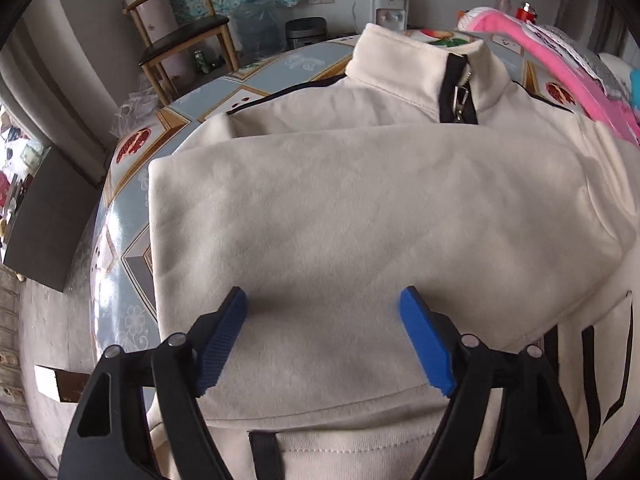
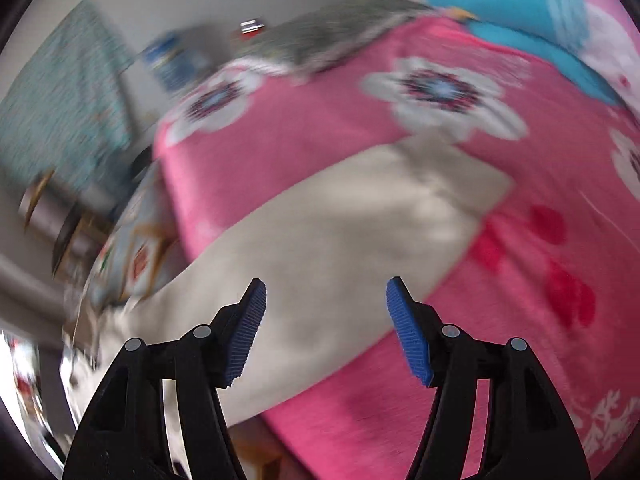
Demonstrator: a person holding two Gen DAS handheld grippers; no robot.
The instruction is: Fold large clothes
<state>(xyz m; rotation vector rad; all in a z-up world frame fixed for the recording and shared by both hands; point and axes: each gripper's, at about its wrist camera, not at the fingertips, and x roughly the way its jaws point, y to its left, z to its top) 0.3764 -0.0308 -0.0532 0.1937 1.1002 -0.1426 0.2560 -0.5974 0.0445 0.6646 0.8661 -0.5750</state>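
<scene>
A cream zip-neck sweatshirt [image 1: 360, 208] with black trim lies on the patterned round table [image 1: 120, 240], one part folded across its body, collar at the far side. My left gripper [image 1: 322, 300] hovers open over the folded cream cloth with nothing between its blue pads. In the blurred right wrist view, a cream sleeve [image 2: 340, 232] stretches out over a pink flowered blanket [image 2: 500, 280]. My right gripper [image 2: 322, 288] stands open above that sleeve, holding nothing.
A wooden chair [image 1: 180, 36] and a water dispenser [image 1: 386, 4] stand beyond the table. The pink blanket [image 1: 560, 64] lies heaped at the table's right with a blue cloth [image 2: 512, 4] behind it. A dark box [image 1: 44, 220] sits left of the table.
</scene>
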